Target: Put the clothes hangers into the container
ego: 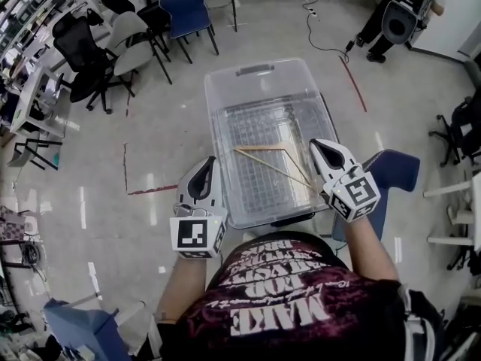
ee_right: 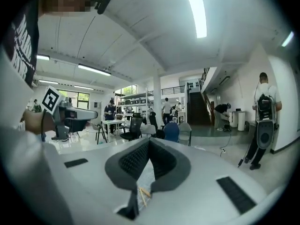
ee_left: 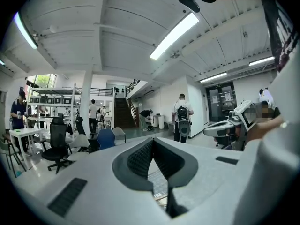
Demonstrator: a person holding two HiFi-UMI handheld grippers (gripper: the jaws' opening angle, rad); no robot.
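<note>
A clear plastic container [ego: 255,70] stands on the floor in front of me. Inside it a wooden clothes hanger [ego: 274,164] lies flat on the ribbed bottom, its long bar running toward the right wall. My left gripper [ego: 210,161] hangs over the container's left rim, shut and empty. My right gripper [ego: 315,143] hangs over the right rim, beside the hanger's end, also shut with nothing between the pads. In the right gripper view [ee_right: 149,140] a sliver of the hanger [ee_right: 142,192] shows below the closed jaws. The left gripper view [ee_left: 152,140] shows pads together.
Office chairs [ego: 83,51] and a blue chair [ego: 184,6] stand at the back left. Another blue chair [ego: 394,171] is close to the container's right side. A person [ego: 394,13] stands at the back right. Red tape [ego: 150,190] marks the floor at left.
</note>
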